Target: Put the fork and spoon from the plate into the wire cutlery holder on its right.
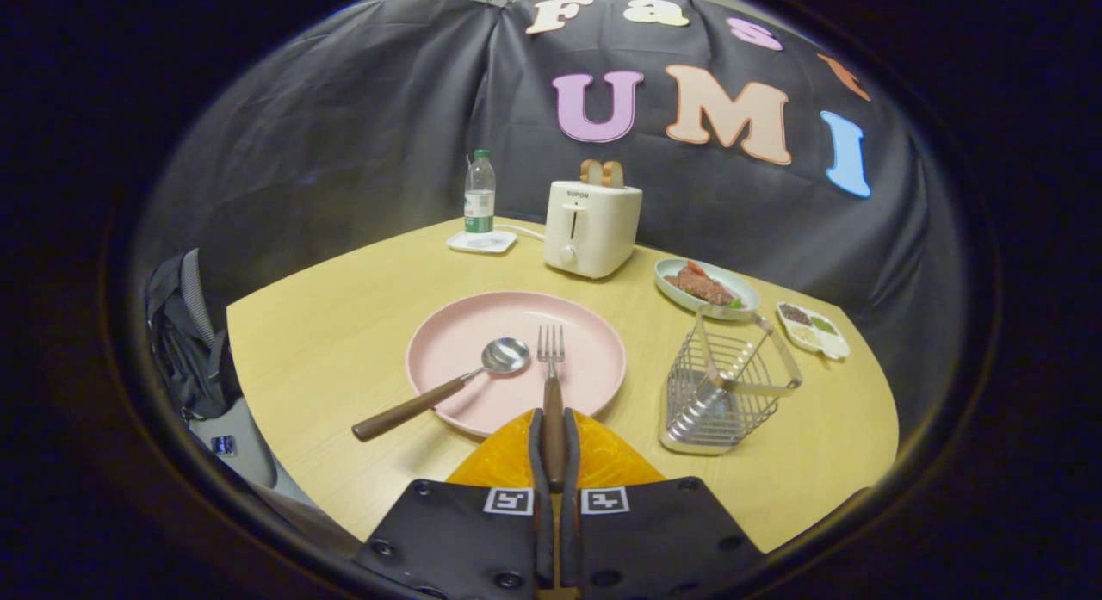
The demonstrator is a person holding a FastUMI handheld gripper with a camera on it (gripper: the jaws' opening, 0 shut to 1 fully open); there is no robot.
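Pink plate has one spoon and one fork on it. Tool is clamped on the fork's handle, one wire holder just right.

Tongs clamped, both fingers on fork handle

You see a pale pink plate on a light wood-yellow counter. The spoon and fork show silver heads and brown wooden handles. The holder is silver wire, the toaster cream, and the bottle clear with a green cap.
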